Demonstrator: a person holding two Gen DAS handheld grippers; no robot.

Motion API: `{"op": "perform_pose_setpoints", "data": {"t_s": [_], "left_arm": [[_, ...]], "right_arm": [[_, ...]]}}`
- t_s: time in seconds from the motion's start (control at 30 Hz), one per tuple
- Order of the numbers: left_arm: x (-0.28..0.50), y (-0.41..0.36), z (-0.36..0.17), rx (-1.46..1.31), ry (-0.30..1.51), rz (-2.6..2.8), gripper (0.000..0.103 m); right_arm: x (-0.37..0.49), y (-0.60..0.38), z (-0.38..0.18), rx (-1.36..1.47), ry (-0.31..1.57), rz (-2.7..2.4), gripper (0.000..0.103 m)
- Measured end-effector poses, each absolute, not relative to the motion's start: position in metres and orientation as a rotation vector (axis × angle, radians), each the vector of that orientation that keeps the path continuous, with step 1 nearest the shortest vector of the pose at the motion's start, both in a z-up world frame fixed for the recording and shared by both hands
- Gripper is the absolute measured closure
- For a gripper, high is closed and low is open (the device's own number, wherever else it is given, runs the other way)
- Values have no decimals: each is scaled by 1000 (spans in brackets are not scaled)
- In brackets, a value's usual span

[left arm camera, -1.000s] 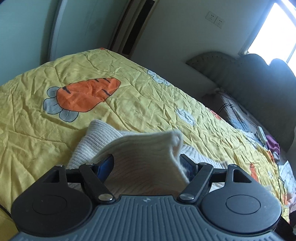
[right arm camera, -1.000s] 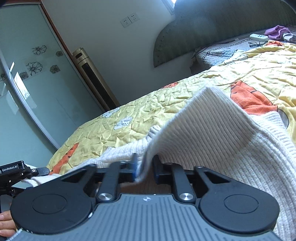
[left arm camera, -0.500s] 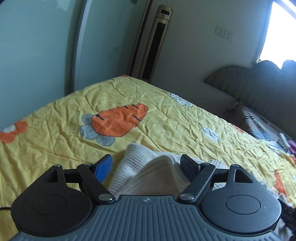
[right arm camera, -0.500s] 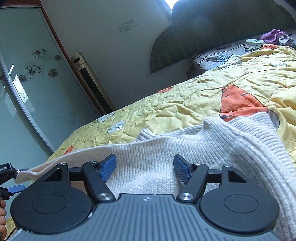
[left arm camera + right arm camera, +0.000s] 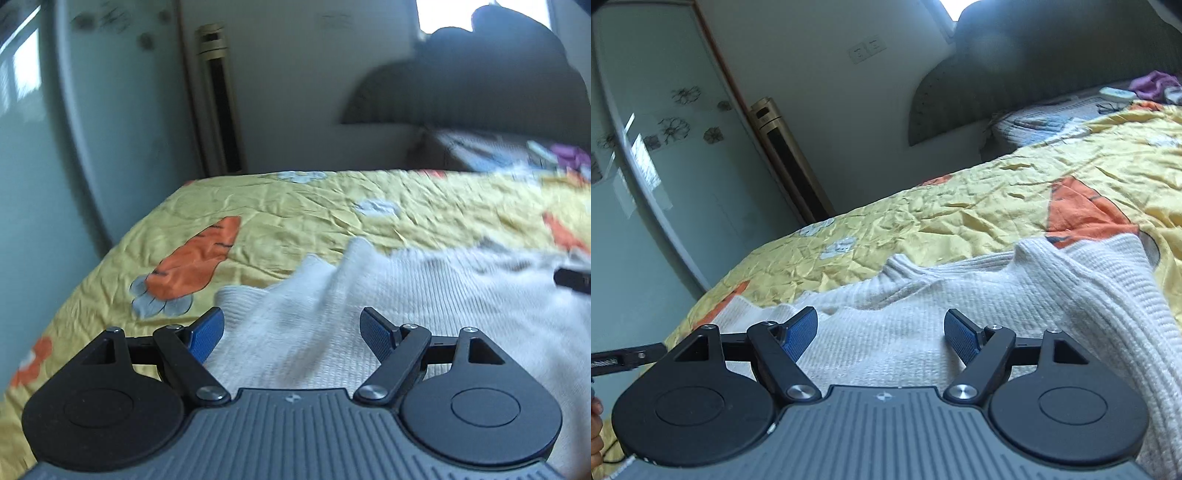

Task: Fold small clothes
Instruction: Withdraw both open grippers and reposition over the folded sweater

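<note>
With a fold just laid, the left gripper [image 5: 291, 330] stands spread and the right gripper [image 5: 881, 332] is opening over the white sweater [image 5: 960, 314] on the yellow quilt [image 5: 960, 214]; next likely needs a fresh edge pinched.

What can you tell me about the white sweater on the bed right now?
The white sweater is a cream ribbed knit, thick and soft-looking, lying rumpled on the yellow carrot-print quilt. One layer is folded over along the right in the right wrist view, leaving a raised ridge and small peaks. Both tongs, left and right, straddle it without gripping; the right one's jaws are opening.
</note>
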State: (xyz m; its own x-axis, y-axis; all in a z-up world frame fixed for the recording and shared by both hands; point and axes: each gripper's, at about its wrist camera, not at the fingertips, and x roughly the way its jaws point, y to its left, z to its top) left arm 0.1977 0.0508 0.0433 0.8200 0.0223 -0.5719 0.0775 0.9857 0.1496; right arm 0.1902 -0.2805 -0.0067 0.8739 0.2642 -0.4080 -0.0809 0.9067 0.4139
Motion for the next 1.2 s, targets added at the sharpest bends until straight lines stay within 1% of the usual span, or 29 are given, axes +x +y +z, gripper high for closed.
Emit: {"op": "perform_pose_setpoints", "data": {"t_s": [0.1, 0.2, 0.27, 0.43, 0.63, 0.73, 0.83, 0.9, 0.97, 1.2], "left_arm": [[216, 53, 32, 180, 638, 49, 22], [241, 80, 20, 100, 729, 128, 20], [244, 91, 17, 40, 747, 105, 20], [230, 69, 21, 176, 682, 135, 21], [214, 69, 32, 87, 673, 77, 21], [211, 69, 20, 57, 720, 59, 21], [205, 66, 6, 96, 705, 81, 16], [199, 66, 2, 103, 679, 83, 16], [197, 65, 0, 111, 664, 84, 15], [193, 66, -7, 110, 625, 83, 11]], "right_arm": [[191, -268, -6, 296, 494, 175, 21], [192, -263, -6, 197, 520, 101, 21], [193, -265, -7, 162, 527, 56, 20], [194, -268, -11, 159, 535, 52, 14], [195, -267, -11, 160, 531, 64, 10], [196, -266, -12, 151, 534, 66, 8], [196, -264, -13, 138, 539, 67, 6], [197, -263, -13, 133, 543, 68, 4], [198, -261, -13, 125, 550, 71, 0], [201, -251, -15, 54, 574, 55, 0]]}}
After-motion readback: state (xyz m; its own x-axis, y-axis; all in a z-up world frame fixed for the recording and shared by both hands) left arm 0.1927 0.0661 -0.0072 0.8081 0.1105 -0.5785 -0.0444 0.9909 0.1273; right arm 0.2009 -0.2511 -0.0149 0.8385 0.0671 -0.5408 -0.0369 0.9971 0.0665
